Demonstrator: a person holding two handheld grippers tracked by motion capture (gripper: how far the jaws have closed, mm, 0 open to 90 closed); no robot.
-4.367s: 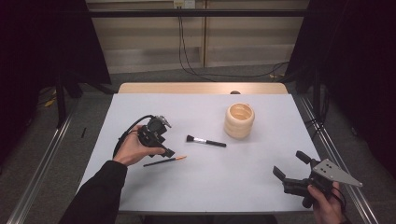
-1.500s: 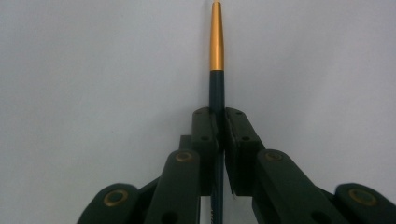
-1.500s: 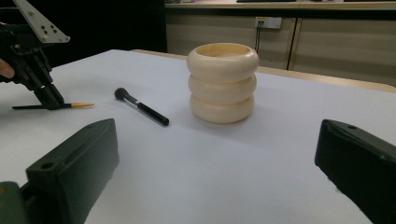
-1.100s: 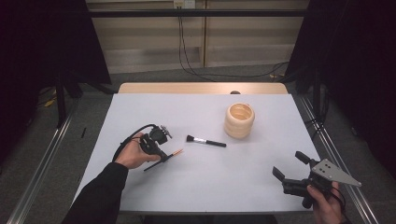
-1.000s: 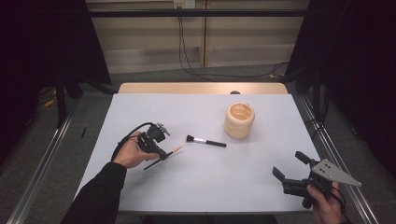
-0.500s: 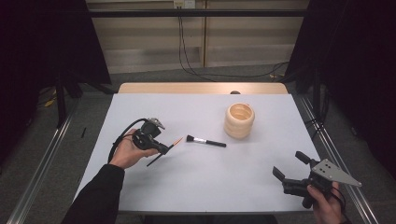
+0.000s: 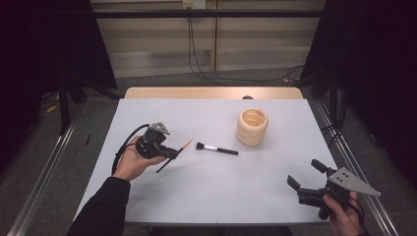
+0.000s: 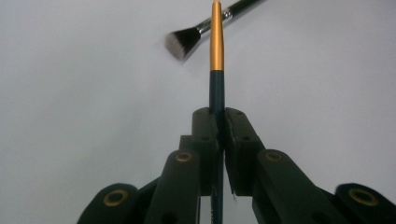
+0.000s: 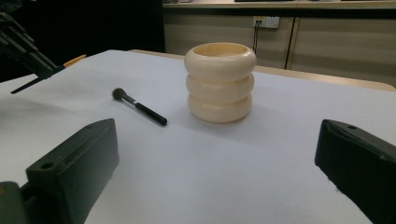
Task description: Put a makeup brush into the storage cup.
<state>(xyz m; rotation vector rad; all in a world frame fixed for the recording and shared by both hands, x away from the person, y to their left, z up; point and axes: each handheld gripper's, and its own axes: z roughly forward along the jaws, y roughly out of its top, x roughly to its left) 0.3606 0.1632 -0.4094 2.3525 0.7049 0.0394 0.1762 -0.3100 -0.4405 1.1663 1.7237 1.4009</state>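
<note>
A: At nine o'clock on the table [image 7: 147, 196] we are holding the left gripper [image 7: 169, 153], jaws clamped on the orange-tipped brush [image 8: 216, 70], lifted off the surface.

B: We are seeing the black brush [image 7: 216, 148] lying flat near centre; the cream holder [image 7: 252, 127] is standing at one o'clock.

A: Then we are keeping the grip firm and tipping the brush upright over the holder's mouth.

B: At five o'clock the right gripper [image 7: 306, 178] is waiting, jaws apart, nothing between them.
</note>
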